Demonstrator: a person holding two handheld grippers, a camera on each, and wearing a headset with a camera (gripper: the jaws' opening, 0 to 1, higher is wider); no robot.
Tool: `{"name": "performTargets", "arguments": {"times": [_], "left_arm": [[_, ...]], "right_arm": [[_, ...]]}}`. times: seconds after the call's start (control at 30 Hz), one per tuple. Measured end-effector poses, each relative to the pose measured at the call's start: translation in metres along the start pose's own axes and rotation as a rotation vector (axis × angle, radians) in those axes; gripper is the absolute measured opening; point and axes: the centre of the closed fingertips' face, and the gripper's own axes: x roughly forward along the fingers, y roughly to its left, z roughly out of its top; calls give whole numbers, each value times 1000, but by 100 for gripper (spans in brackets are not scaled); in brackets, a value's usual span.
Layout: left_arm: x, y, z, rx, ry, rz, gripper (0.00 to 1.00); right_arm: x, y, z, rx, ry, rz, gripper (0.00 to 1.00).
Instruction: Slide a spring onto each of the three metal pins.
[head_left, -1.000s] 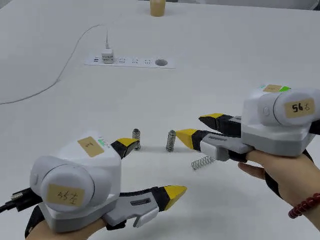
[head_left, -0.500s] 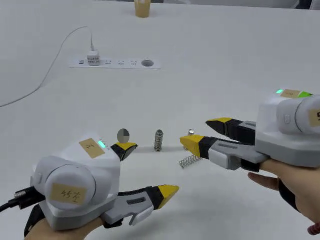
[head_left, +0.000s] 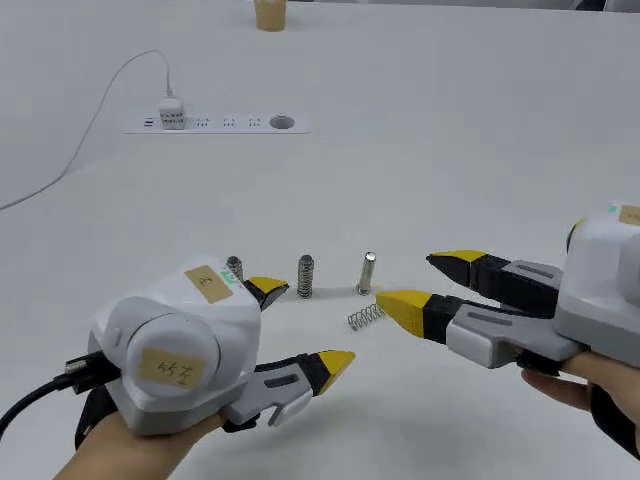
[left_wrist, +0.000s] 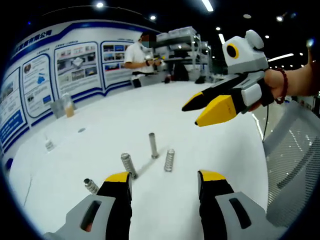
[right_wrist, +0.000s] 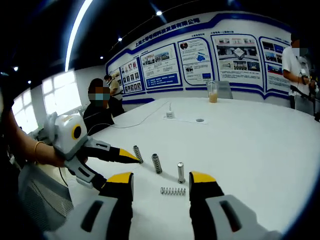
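head view is showing the left gripper (head_left: 316, 322) and the right gripper (head_left: 405, 279) hovering above the white table (head_left: 450, 150), each with jaws spread wide and gripping nothing. the left pin (head_left: 235, 268) and the middle pin (head_left: 305, 275) are wearing springs and standing in a row with the bare pin (head_left: 368, 272). the loose spring (head_left: 366, 316) is lying flat just beside the bare pin, near the right gripper.

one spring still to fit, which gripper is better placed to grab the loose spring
Right, probably. In the right gripper view the loose spring lies just ahead between the open jaws of the right gripper, bare pin close behind it. The left gripper sits by the two pins already sprung.
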Motion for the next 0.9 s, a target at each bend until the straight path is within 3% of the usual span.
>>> {"name": "performTargets", "arguments": {"times": [0.47, 0.9], "left_arm": [[31, -4, -1, 27, -3, -41, 42], [56, -6, -8, 36, 29, -64, 32]], "right_arm": [[-18, -3, -13, 20, -13, 7, 49], [-30, -12, -28, 11, 12, -25, 53]]}}
